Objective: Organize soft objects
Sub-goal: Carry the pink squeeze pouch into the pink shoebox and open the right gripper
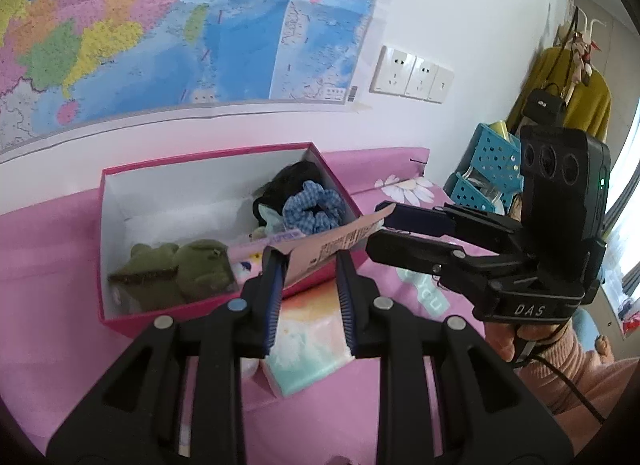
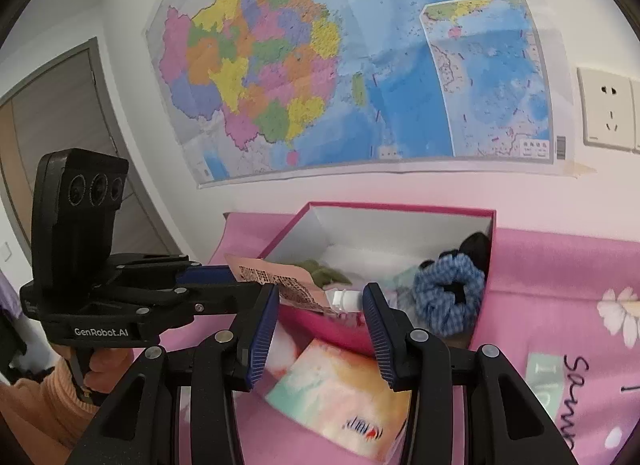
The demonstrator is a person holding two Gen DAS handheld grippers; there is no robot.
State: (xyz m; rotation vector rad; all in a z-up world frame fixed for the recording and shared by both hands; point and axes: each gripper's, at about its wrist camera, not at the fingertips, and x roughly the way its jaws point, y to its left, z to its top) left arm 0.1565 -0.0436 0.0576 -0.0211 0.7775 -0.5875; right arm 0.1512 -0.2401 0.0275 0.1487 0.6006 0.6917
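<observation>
An open pink box [image 1: 208, 307] [image 2: 332, 329] on the pink cloth holds a green plush toy [image 1: 180, 269] [image 2: 324, 271], a blue checked scrunchie [image 1: 314, 207] [image 2: 448, 301] and a black soft item [image 1: 292, 179] [image 2: 478, 245]. My left gripper [image 1: 306, 261] [image 2: 240, 285] holds a pink printed pouch [image 1: 332, 245] [image 2: 280, 285] over the box's near rim; its jaws look partly open around it. My right gripper [image 2: 320, 299] [image 1: 380, 225] is open, just in front of the box. A pastel tissue pack [image 1: 308, 349] [image 2: 340, 393] lies on the cloth below both grippers.
A large map [image 2: 340, 65] covers the wall behind the box, with wall sockets [image 1: 412, 75] to its right. A teal perforated basket [image 1: 488, 177] stands at the right end of the bed. A yellow garment [image 1: 572, 97] hangs behind it.
</observation>
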